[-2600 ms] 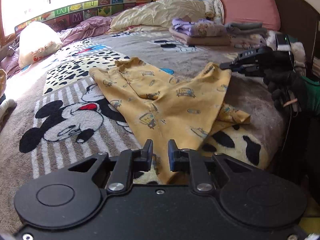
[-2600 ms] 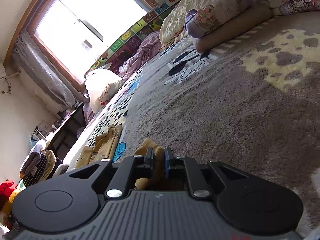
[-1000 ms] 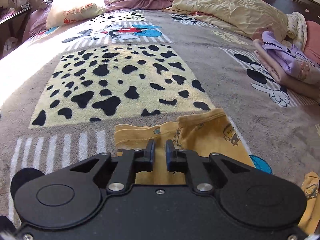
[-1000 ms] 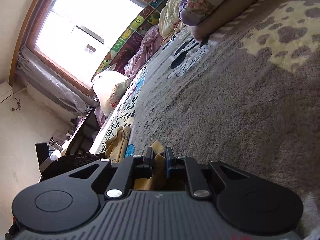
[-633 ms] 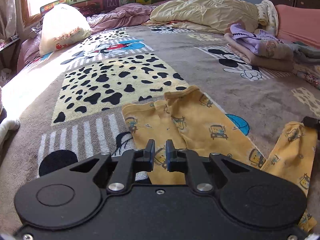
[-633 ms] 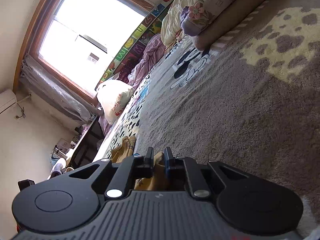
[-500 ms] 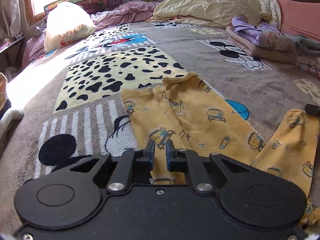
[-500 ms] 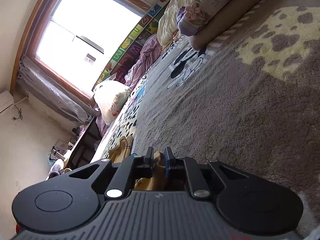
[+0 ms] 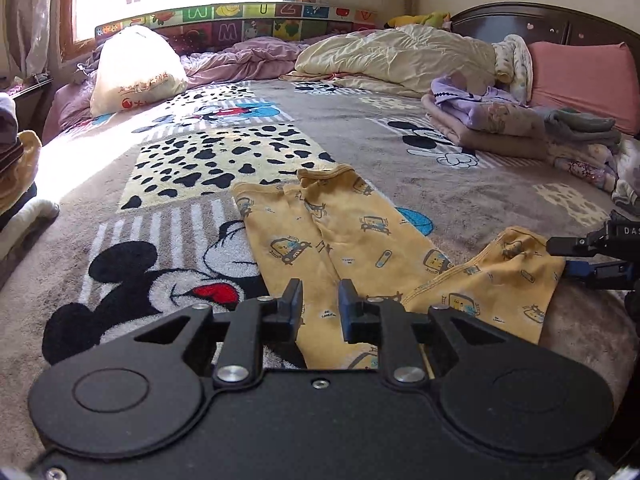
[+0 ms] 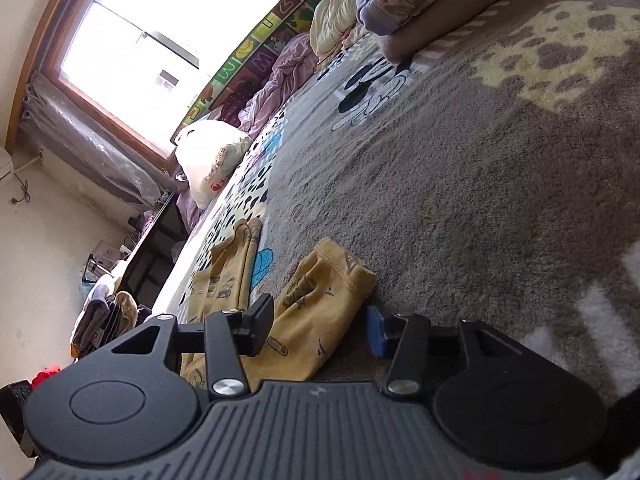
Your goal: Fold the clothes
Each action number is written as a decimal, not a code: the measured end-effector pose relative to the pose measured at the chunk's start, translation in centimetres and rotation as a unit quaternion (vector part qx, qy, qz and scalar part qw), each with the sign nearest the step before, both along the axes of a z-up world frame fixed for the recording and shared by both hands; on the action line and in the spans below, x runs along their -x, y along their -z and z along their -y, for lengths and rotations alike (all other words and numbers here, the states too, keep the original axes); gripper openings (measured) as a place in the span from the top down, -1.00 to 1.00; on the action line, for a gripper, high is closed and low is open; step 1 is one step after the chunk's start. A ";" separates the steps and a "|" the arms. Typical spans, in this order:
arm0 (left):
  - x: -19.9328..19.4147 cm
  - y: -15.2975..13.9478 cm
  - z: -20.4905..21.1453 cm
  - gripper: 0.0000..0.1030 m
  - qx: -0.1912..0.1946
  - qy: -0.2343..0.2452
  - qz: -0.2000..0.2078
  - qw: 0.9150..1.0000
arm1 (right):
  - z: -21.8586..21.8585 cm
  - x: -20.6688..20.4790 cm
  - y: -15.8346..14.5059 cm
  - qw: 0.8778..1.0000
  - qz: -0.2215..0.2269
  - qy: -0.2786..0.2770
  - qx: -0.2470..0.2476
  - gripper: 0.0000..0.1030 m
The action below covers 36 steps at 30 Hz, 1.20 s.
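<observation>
Plainly, yellow trousers (image 9: pixel 328 236) are laid out on the blanket (image 9: pixel 460 184) of a bed, with the two cuffed legs side by side running away toward the far side and the waist end at the near edge. A waist flap (image 9: pixel 504 280) is seen spread to the right, its hem lying on the blanket.

The left gripper (image 9: pixel 319 306) is held just above the near end of the legs, its jaws slightly parted with nothing caught between them; cloth is merely seen through the gap. The right gripper (image 10: pixel 320 324) is set wide open, nothing being held: the flap (image 10: pixel 320 300) lies between its fingers and just ahead of them, one blue pad (image 10: pixel 376 330) resting close beside the hem. From the left wrist view the right gripper (image 9: pixel 576 258) is seen at the far right tip of the flap.

The long axis of the trousers is judged to run near to far, almost in line with the left fingers, while the flap stretches across to the right. The right gripper is the nearer to that flap, so a fold of it leftward over the legs would most likely be begun from there. Whether the pads touch the cloth cannot be told.
</observation>
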<state>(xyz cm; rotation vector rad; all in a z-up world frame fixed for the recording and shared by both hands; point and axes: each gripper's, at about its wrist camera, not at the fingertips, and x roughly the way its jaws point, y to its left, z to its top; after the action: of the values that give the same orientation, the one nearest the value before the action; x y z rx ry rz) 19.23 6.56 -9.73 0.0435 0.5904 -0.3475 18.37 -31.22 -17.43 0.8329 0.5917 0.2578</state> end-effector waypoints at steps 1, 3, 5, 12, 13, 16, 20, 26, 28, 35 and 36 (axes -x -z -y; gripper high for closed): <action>0.5 0.1 -0.1 0.67 0.009 -0.003 0.000 1.000 | -0.2 -0.5 0.2 1.000 0.002 0.003 -0.002 0.41; 1.1 0.6 0.2 0.67 0.008 0.004 -0.007 1.000 | -0.2 -1.1 0.6 1.000 0.007 0.004 -0.009 0.89; 1.6 0.9 0.7 0.67 -0.014 0.009 -0.006 1.000 | -0.1 -0.1 -0.4 0.999 0.034 0.012 -0.010 0.92; 3.3 3.0 2.0 0.62 -0.089 0.051 -0.050 0.993 | 1.6 0.8 0.7 0.999 0.009 0.026 -0.039 0.91; 4.0 2.6 2.2 0.62 -0.094 0.046 -0.031 0.994 | 1.4 0.6 0.7 0.999 0.009 0.022 -0.041 0.90; 5.5 1.2 1.6 0.61 -0.075 0.020 0.005 0.997 | 0.6 0.2 0.8 0.999 0.015 0.010 -0.040 0.82; 6.4 2.2 1.0 0.61 -0.089 -0.001 -0.017 0.996 | 0.3 0.1 0.8 0.999 0.017 0.012 -0.038 0.64; 8.3 1.1 -1.8 0.61 -0.024 -0.073 0.002 0.997 | 0.5 0.4 0.6 0.999 0.024 0.015 -0.040 0.64; 8.8 0.7 -2.2 0.61 0.003 -0.071 0.014 0.997 | 0.4 0.5 0.5 0.999 0.026 0.014 -0.037 0.64; 10.3 3.1 1.2 0.61 -0.093 -0.039 -0.006 0.995 | 1.1 0.4 0.6 0.998 0.028 0.024 -0.045 0.65; 10.9 2.5 0.9 0.61 -0.077 -0.044 0.007 0.996 | 1.3 0.4 0.6 0.998 0.032 0.024 -0.049 0.65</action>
<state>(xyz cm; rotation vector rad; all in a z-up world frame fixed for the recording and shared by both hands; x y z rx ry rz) 8.31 5.61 -12.20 0.1666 0.6026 -0.2152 17.98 -32.56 -17.99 0.9285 0.5014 0.2708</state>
